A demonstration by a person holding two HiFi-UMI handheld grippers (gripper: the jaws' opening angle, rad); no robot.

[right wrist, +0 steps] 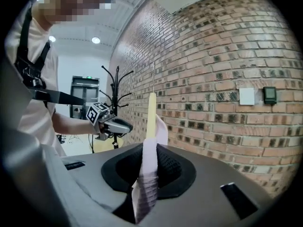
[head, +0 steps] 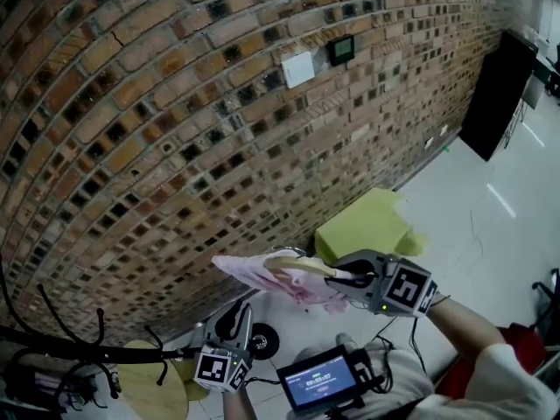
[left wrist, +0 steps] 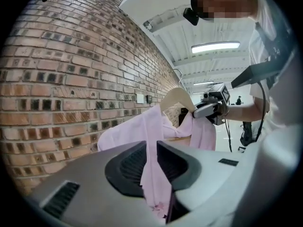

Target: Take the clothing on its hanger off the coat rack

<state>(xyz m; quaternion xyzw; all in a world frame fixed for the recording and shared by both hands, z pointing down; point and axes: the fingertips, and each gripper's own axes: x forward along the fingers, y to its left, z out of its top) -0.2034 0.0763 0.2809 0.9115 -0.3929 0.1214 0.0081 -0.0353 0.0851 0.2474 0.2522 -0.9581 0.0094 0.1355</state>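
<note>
Your right gripper point(right wrist: 147, 174) is shut on the hanger point(head: 296, 266) and your left gripper point(left wrist: 152, 167) pinches the shirt point(head: 249, 274), mid-frame, well clear of the rack point(head: 52, 344) at lower left; hold both tight and level

A yellow-green block point(head: 367, 226) sits near the brick wall point(head: 175, 103).

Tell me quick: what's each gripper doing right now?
The left gripper is closed on a fold of the pink garment.
The right gripper is closed on the wooden hanger, with the garment's cloth pinched in too.
</note>
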